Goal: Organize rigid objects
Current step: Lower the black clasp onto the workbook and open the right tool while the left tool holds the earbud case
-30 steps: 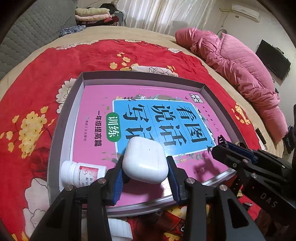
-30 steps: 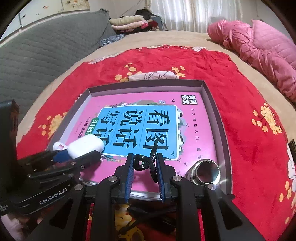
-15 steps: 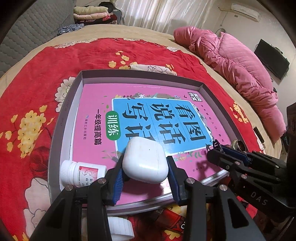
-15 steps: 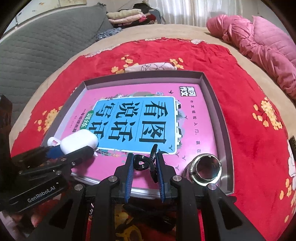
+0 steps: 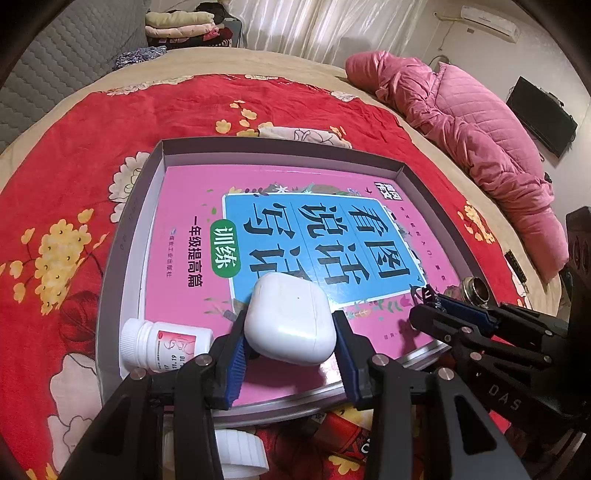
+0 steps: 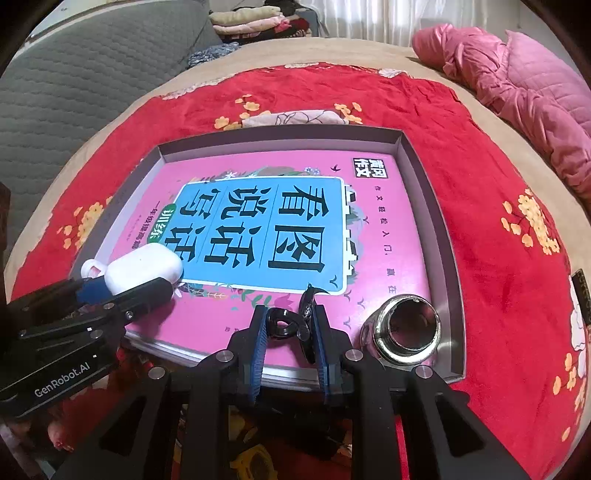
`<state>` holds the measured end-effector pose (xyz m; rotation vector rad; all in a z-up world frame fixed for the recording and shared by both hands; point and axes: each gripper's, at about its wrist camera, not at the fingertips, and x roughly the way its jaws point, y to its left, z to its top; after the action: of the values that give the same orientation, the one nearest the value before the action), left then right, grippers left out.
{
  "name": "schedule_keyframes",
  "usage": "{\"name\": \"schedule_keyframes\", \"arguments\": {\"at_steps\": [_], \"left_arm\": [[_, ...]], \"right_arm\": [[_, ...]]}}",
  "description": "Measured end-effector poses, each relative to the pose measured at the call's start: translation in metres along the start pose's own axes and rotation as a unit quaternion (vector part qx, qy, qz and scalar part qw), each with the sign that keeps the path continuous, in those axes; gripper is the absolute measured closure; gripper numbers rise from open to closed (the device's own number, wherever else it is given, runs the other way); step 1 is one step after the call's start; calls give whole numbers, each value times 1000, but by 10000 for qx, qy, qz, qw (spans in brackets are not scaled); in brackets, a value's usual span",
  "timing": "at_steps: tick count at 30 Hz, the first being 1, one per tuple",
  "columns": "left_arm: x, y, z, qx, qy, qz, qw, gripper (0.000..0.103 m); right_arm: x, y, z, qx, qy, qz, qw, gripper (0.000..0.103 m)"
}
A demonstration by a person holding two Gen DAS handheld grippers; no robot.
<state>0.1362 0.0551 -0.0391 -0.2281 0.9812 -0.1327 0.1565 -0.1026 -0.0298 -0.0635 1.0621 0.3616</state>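
Red floral blanket [image 5: 92, 155], pink quilt [image 5: 480, 125], curtains [image 5: 325, 26]

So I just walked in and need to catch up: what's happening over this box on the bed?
A person is sorting small items into a shallow grey box lined with a pink book. The left gripper is clamped on a white earbud case above the book, beside a white pill bottle lying in the box. The right gripper is shut on a small black clip. A shiny metal fitting already sits in the box's near corner.
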Motion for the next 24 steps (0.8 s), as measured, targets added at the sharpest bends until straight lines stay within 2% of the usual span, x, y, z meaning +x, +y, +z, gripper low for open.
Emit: {"name": "schedule_keyframes", "arguments": {"at_steps": [14, 24], "left_arm": [[0, 0, -1, 11, 2, 4, 10000, 60], [0, -2, -1, 70, 70, 33, 9999, 60]], "right_arm": [[-4, 0, -1, 34, -4, 25, 10000, 77], [-23, -4, -6, 17, -205, 27, 9998, 75]]}}
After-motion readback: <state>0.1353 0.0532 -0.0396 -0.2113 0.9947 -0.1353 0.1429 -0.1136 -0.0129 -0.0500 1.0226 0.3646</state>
